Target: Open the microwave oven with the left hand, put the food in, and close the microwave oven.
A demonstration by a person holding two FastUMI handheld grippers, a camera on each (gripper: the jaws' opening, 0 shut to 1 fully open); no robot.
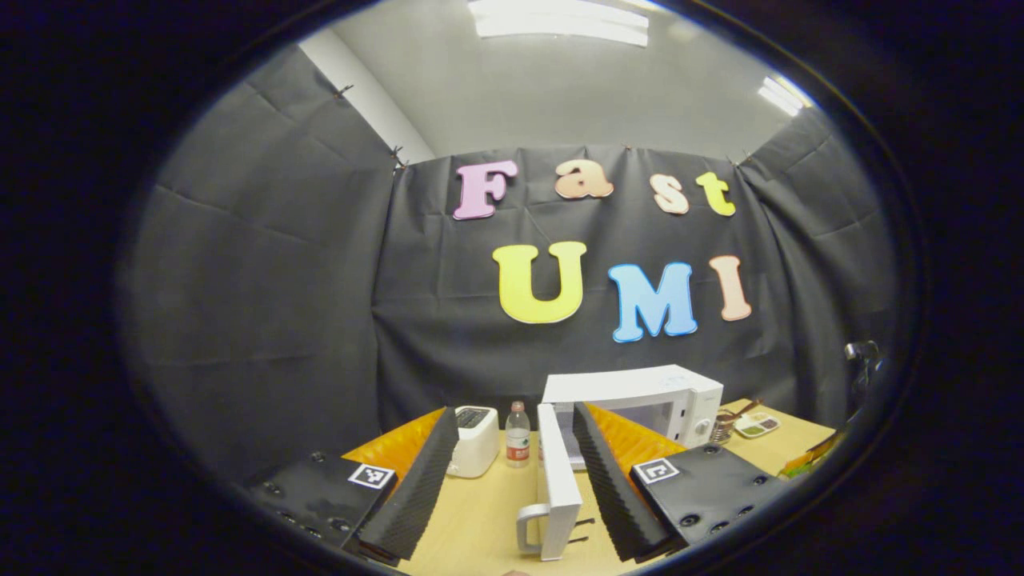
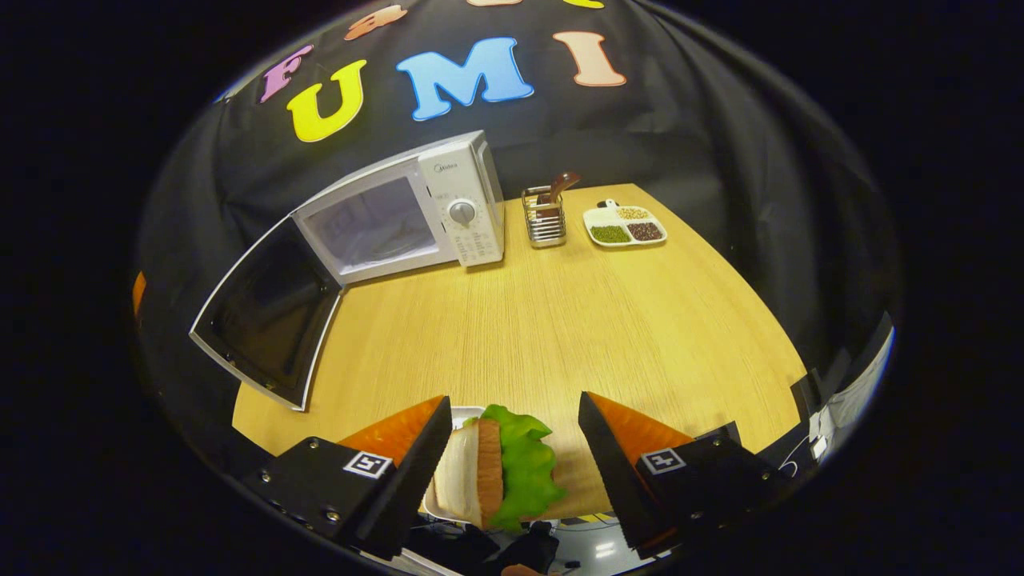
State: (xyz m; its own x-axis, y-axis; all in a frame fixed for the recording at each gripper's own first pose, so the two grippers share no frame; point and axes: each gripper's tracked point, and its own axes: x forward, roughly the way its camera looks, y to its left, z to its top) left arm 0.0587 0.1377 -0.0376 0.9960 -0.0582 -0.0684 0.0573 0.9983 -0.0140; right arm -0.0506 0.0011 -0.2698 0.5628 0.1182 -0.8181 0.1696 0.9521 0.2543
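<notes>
Your left tongs (image 1: 512, 488) spread, door (image 1: 556, 480) edge between, untouched | right tongs (image 2: 512, 464) released, straddling one sandwich (image 2: 500, 472) on plate (image 2: 460, 416), near surface (image 2: 576, 320) edge | one microwave (image 2: 416, 212) far left, door swung wide | its brand mark unreadable

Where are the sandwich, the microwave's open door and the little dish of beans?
sandwich (image 2: 496, 472), right gripper view, on its lettuce edge.
microwave door (image 2: 268, 316), right gripper view, on its dark inner pane.
dish of beans (image 2: 624, 226), right gripper view, on its middle.
</notes>
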